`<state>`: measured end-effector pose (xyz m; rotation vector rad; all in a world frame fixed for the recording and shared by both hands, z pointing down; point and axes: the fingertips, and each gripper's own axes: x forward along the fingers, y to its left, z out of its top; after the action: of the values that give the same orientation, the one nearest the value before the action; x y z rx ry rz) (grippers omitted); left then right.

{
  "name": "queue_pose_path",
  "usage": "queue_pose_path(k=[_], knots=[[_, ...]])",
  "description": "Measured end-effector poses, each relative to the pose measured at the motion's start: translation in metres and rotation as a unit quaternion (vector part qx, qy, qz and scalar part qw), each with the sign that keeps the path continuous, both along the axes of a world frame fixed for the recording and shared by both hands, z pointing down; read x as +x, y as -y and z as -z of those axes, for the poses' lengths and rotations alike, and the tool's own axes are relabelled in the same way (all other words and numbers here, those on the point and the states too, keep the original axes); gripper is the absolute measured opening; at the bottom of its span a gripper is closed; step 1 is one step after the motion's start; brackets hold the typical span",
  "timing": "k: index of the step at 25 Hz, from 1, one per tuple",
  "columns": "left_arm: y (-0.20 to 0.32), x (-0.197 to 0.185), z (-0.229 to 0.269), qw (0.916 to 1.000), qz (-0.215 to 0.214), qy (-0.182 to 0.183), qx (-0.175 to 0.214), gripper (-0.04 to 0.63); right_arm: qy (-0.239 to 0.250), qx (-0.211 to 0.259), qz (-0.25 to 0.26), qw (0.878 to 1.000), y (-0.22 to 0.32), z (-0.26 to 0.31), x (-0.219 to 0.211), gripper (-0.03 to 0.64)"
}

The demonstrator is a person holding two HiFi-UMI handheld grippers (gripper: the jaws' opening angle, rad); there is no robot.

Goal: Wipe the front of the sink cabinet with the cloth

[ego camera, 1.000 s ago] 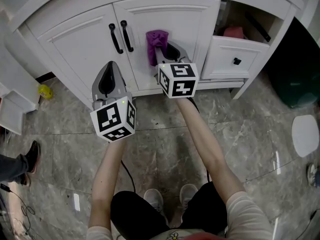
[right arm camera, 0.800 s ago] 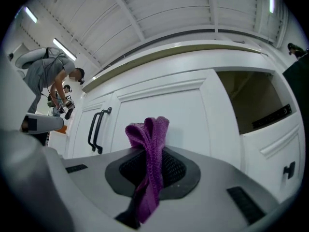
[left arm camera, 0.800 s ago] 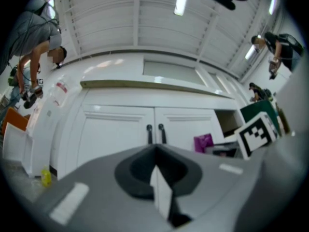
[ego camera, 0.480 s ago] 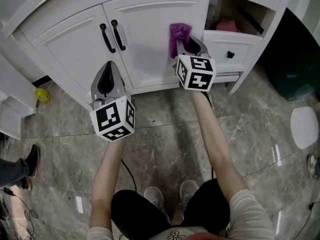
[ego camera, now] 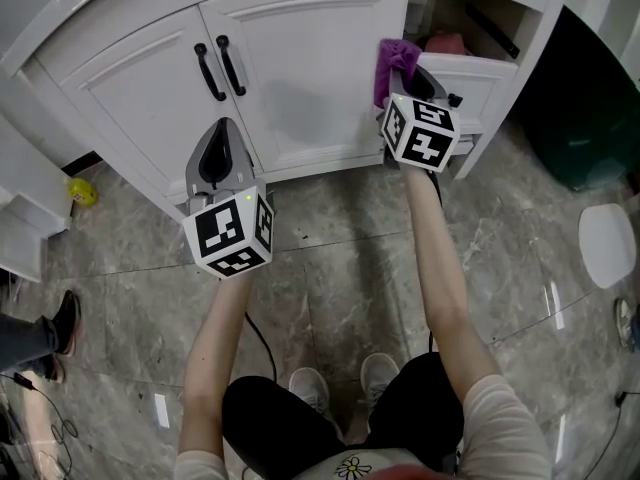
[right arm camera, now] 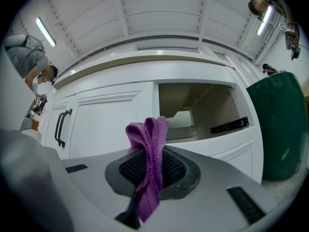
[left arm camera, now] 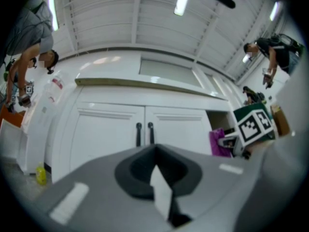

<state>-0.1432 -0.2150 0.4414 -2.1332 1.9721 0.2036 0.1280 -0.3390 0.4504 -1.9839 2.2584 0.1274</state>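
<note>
The person stands facing the white sink cabinet (ego camera: 300, 88), a curved-front unit with two panelled doors and a pair of black bar handles (ego camera: 220, 66). To the right, a white drawer (ego camera: 470, 86) is pulled out.

The right gripper (ego camera: 398, 70) is clamped on the purple terry cloth (ego camera: 392, 60). Its jaws are pressed together with the fabric running between them, a bunched fold standing up past the tips and a loose tail hanging back over the body. The cloth is held up at the right edge of the right-hand door, just beside the open drawer. I can't tell for sure whether it is touching the paint.

The left gripper (ego camera: 224, 136) hangs low in front of the left door, apart from it, jaws closed on nothing.

The cloth looks light, soft and limp, so it should mould to the panel grooves. The grip across the fold seems right, with enough wad ahead to keep the jaws off the paint.
</note>
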Motion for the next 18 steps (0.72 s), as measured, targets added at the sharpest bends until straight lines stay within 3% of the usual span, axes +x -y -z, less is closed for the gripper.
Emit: queue_pose_path(k=[8,13,18], knots=[[-0.006,-0.009,0.005,0.9999,0.009,-0.007,0.004,0.005,0.009,0.001,0.007,1.0,-0.007,0.003,-0.007,0.052],[-0.007,-0.018,0.005,0.9998,0.015,-0.013,0.004,0.005,0.024,0.023,0.108,0.994,-0.027,0.011,-0.07,0.052],[-0.006,-0.021,0.001,0.9996,0.019,-0.019,-0.001,0.005,-0.001,-0.015,0.232,0.973,-0.034,-0.035,-0.169,0.054]])
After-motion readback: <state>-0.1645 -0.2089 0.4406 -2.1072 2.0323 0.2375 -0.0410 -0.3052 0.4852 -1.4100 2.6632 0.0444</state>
